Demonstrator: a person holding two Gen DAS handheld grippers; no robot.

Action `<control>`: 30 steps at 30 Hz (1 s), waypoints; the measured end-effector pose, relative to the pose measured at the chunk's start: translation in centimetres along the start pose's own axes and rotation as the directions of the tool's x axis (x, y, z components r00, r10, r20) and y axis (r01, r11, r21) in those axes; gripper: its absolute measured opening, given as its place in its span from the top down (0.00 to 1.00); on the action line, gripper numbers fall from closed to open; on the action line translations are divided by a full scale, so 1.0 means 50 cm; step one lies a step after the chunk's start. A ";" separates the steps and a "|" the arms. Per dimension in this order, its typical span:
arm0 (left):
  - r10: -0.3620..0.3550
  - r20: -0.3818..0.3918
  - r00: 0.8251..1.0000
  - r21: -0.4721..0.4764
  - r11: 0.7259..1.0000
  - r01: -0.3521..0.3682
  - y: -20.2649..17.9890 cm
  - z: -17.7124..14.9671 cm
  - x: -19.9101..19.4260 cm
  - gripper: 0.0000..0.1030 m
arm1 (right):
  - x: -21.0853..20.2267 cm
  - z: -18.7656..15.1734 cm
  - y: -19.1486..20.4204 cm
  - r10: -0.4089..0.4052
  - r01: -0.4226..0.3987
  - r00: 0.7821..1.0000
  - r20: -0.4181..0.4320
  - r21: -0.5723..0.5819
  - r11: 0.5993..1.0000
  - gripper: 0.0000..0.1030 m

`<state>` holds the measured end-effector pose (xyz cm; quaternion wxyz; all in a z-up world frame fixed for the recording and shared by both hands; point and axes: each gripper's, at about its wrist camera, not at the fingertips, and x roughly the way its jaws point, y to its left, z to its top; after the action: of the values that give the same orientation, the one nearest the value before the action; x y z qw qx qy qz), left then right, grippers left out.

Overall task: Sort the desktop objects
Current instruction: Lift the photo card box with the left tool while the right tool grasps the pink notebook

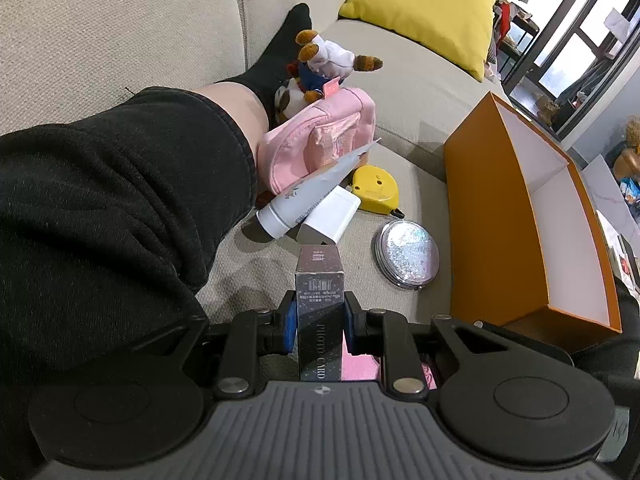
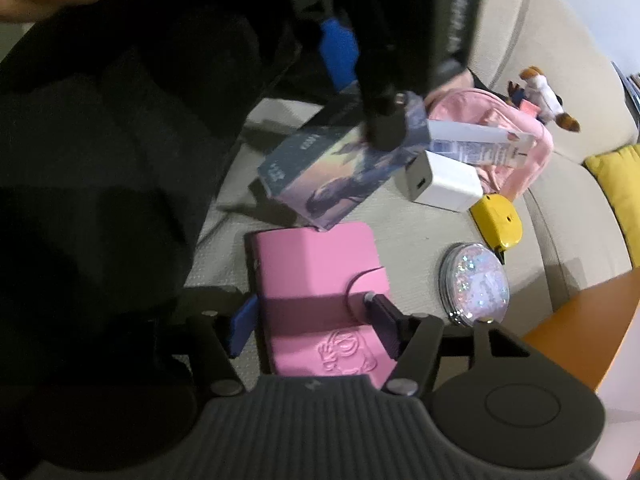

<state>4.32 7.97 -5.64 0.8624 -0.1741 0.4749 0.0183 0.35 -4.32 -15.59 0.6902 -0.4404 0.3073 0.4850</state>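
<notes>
"PHOTO CARD" runs along the dark box [image 1: 320, 320].

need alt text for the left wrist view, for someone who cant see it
The left gripper clamps a dark rectangular photo card box above a beige sofa. Beyond lie a round glittery compact mirror, a yellow tape measure and an open orange box.
</notes>
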 end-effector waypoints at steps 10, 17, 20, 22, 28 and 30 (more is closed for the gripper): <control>-0.002 0.002 1.000 -0.002 1.000 0.002 0.001 -0.002 -0.001 0.75 | 0.034 0.002 0.016 -0.064 0.063 0.998 -0.027 -0.049 0.997 0.27; -0.011 0.004 1.000 -0.010 1.000 0.011 0.004 0.000 -0.003 0.75 | 0.011 -0.005 -0.002 -0.050 0.050 0.999 -0.012 -0.011 0.999 0.45; -0.025 0.017 1.000 -0.027 0.999 0.025 0.009 0.004 -0.009 0.75 | -0.018 -0.003 -0.023 0.001 -0.001 1.000 0.011 0.033 0.999 0.60; -0.036 0.018 0.999 -0.042 0.998 0.037 0.013 0.010 -0.012 0.75 | -0.029 -0.002 -0.037 0.013 -0.014 1.000 0.022 0.055 0.998 0.64; -0.039 0.035 0.999 -0.047 0.998 0.040 0.017 0.019 -0.024 0.75 | -0.059 0.004 -0.075 0.008 -0.013 0.999 0.047 0.093 0.996 0.75; -0.031 0.032 0.999 -0.045 0.998 0.032 0.016 0.022 -0.028 0.75 | -0.062 0.008 -0.090 -0.034 0.029 0.998 0.046 0.100 0.995 0.79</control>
<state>4.32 9.28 -4.19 0.8657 -0.2006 0.4582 0.0182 3.55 -5.81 -11.38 0.7259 -0.3988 0.3072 0.4686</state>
